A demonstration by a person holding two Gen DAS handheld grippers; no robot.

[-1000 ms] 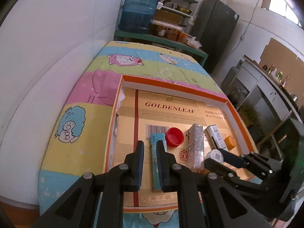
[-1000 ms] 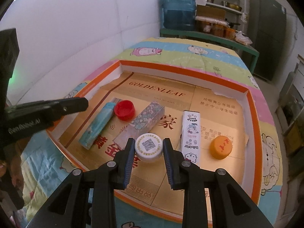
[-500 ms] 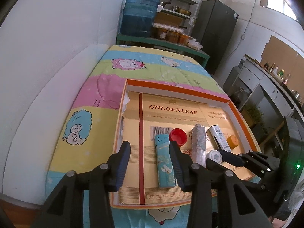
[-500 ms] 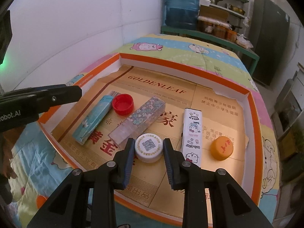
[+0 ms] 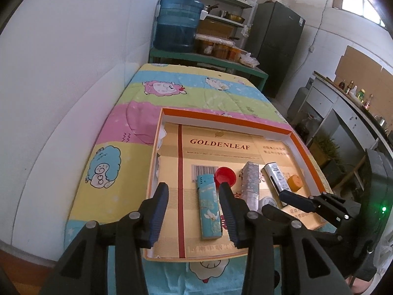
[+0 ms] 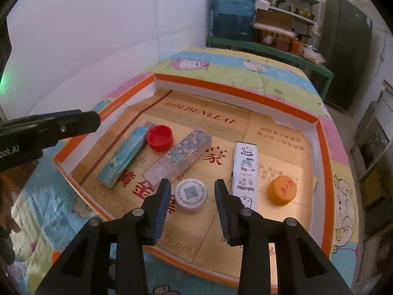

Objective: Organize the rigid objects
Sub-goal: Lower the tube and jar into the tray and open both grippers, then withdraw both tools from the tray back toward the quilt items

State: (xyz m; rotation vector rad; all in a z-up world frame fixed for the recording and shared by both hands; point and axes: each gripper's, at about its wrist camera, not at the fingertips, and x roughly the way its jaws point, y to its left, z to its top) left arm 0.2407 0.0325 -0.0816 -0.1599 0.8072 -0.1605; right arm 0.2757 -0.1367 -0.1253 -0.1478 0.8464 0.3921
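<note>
Both tongs have let go and pulled back: left tongs (image 5: 194, 191) now spread wide above the teal box (image 5: 208, 207), right tongs (image 6: 192, 189) spread either side of the white cap (image 6: 191, 195), touching neither. Both items lie inside the tray (image 6: 326, 172) w/ the other pieces. Next pick should prob. be approached centred and low, fingers clear of neighbours.

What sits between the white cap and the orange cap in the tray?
The white cartoon box, lying flat lengthwise, separates the white cap from the orange cap; the right wrist view shows it.
</note>
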